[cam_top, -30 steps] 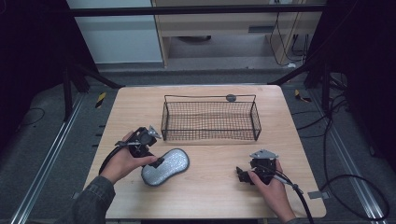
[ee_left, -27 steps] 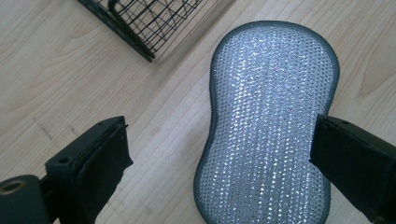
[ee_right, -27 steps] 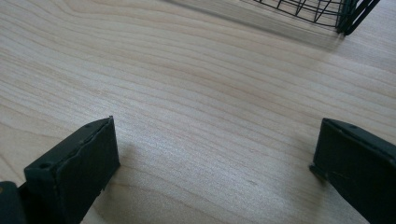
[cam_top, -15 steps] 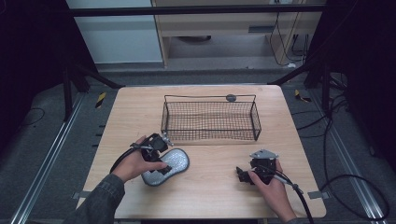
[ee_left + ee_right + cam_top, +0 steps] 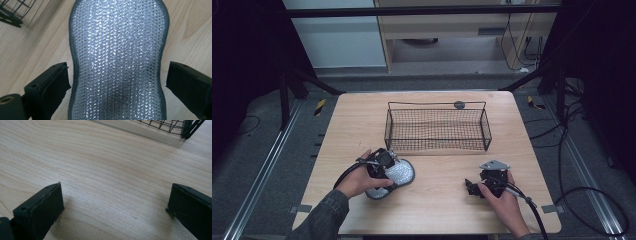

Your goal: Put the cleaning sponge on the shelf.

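Left gripper view: your left gripper [image 5: 117, 82] straddles the silver mesh scrubbing pad [image 5: 117, 57], jaws wide and not yet gripping. Pad lies flat on the table [image 5: 437, 200], near the wire basket [image 5: 437, 131]. Next, likely: close on its narrow waist (pad looks soft). Right gripper [image 5: 116, 207] wide, empty.

Silver mesh scouring pad [image 5: 117, 62], flat

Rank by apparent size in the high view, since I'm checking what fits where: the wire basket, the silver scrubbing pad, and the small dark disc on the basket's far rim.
1. Wire basket, clearly largest.
2. Scrubbing pad, partly hidden by the left gripper.
3. Dark disc, smallest.
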